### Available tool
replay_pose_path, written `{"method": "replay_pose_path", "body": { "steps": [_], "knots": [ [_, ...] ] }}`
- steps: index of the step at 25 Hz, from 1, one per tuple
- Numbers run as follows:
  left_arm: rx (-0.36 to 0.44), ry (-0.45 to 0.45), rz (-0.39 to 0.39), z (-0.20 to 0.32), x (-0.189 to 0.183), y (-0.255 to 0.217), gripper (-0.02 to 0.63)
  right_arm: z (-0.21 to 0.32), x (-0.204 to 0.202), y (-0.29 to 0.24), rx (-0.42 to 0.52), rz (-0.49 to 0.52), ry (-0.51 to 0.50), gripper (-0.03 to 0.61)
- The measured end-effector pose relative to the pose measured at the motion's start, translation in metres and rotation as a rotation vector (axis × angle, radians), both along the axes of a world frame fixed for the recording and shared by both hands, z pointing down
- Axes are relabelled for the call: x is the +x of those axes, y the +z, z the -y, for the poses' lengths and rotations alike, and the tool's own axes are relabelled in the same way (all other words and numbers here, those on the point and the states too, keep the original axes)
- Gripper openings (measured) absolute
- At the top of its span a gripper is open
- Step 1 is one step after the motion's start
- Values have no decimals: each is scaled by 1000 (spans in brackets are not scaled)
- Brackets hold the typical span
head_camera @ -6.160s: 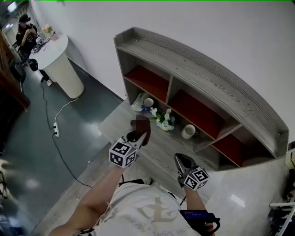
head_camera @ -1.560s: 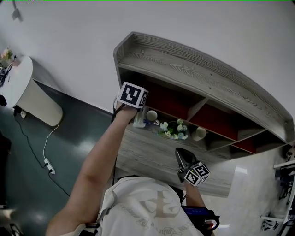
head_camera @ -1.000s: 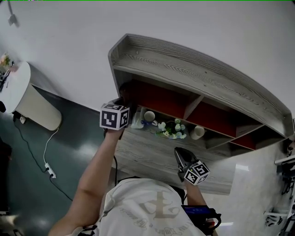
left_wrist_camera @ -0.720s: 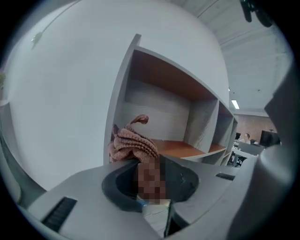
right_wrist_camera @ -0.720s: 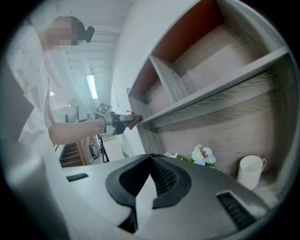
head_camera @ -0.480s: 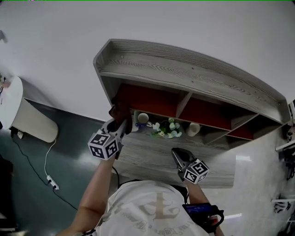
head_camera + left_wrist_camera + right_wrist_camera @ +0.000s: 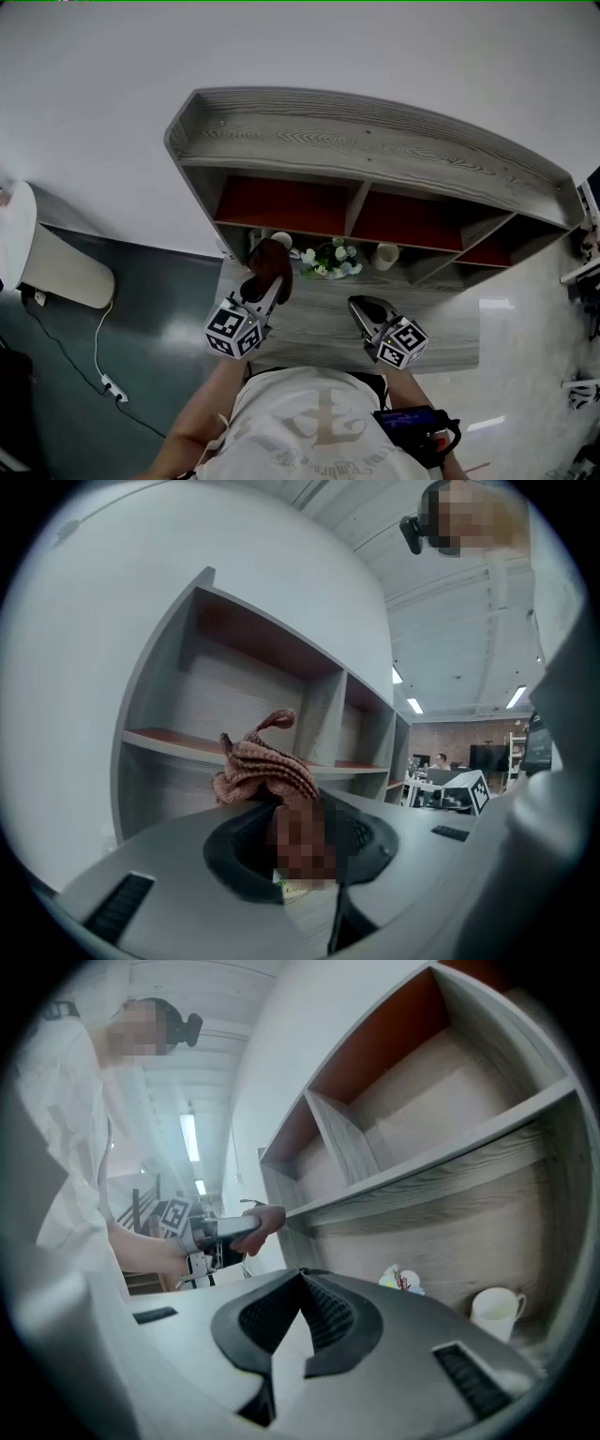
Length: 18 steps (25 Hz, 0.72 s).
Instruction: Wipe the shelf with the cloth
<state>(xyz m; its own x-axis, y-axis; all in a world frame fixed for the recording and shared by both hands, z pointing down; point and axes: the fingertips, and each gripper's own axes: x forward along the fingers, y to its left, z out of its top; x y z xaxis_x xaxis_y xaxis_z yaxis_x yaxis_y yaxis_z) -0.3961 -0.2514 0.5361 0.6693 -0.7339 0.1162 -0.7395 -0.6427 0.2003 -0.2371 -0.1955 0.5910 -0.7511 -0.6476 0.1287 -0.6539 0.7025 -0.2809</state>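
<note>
The grey wooden shelf (image 7: 375,141) with red back panels stands against the white wall. A brown knitted cloth (image 7: 270,267) is bunched in my left gripper (image 7: 262,286), which is shut on it and hovers over the lower board (image 7: 319,323) in front of the left compartment. In the left gripper view the cloth (image 7: 267,766) sticks up from the closed jaws, with the shelf (image 7: 234,667) beyond. My right gripper (image 7: 361,306) hangs over the board's middle, shut and holding nothing. The right gripper view shows its jaws meeting at the tips, and the cloth (image 7: 261,1224) off to the left.
Two white mugs (image 7: 281,241) (image 7: 384,255) and a small bunch of flowers (image 7: 328,261) stand at the back of the lower board. The right mug (image 7: 497,1312) shows in the right gripper view. A white round table (image 7: 37,258) and a floor cable (image 7: 103,380) lie left.
My left gripper, with the cloth, has come out of the upper left compartment and dropped back towards me over the lower board. The right gripper has barely moved.
</note>
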Motion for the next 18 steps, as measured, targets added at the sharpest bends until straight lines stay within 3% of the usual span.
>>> {"method": "replay_pose_path", "body": {
  "steps": [9,18],
  "knots": [
    [-22,156,37,-20,57,24,95,-1,16,-10,22,-11,32,3],
    [-90,181,56,-37,67,58,95,-8,36,-12,24,-13,82,3]
  ]
}}
